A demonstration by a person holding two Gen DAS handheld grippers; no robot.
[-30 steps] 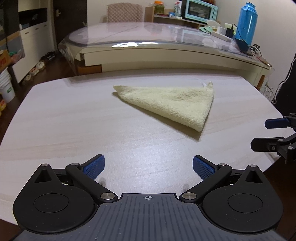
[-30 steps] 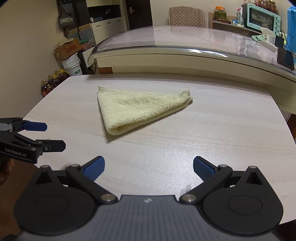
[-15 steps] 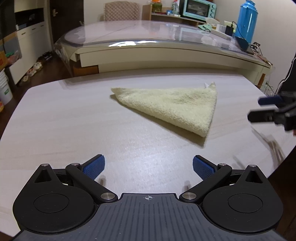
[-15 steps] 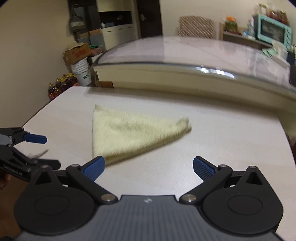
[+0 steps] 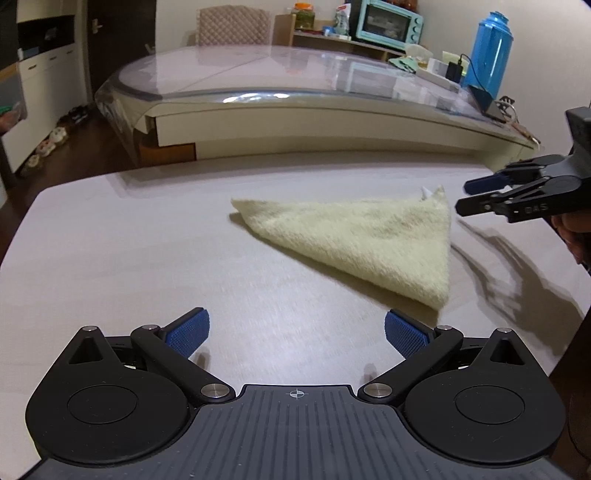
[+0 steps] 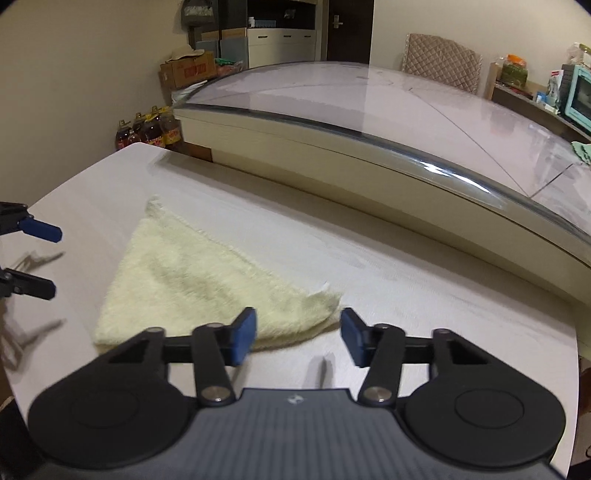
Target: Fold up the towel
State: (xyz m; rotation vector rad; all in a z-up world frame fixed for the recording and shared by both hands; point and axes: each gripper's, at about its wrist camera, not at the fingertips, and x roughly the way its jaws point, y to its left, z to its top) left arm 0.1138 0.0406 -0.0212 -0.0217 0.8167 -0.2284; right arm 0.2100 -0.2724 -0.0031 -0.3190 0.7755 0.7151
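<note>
A pale yellow towel [image 5: 362, 240], folded into a triangle, lies flat on the light wooden table [image 5: 129, 258]. My left gripper [image 5: 295, 330] stands wide open just above the table, short of the towel, with nothing between its fingers. My right gripper [image 6: 298, 338] has come up to the towel [image 6: 192, 280] at its tagged corner; its jaws are closing, and the corner's edge lies between and just ahead of the blue pads, not pinched. In the left wrist view the right gripper [image 5: 466, 197] hovers at the towel's far right corner. In the right wrist view the left gripper [image 6: 50, 260] shows at the left edge.
A larger glass-topped table [image 5: 295, 85] runs behind the work table. On and behind it stand a blue thermos [image 5: 489, 51], a teal toaster oven [image 5: 388, 22] and a quilted chair [image 5: 232, 26]. Bottles [image 6: 151, 129] and a cardboard box [image 6: 188, 68] sit on the floor at left.
My right gripper swung in from the table's right edge to the towel's tagged corner and narrowed its jaws. My left gripper crept forward towards the towel, still open.
</note>
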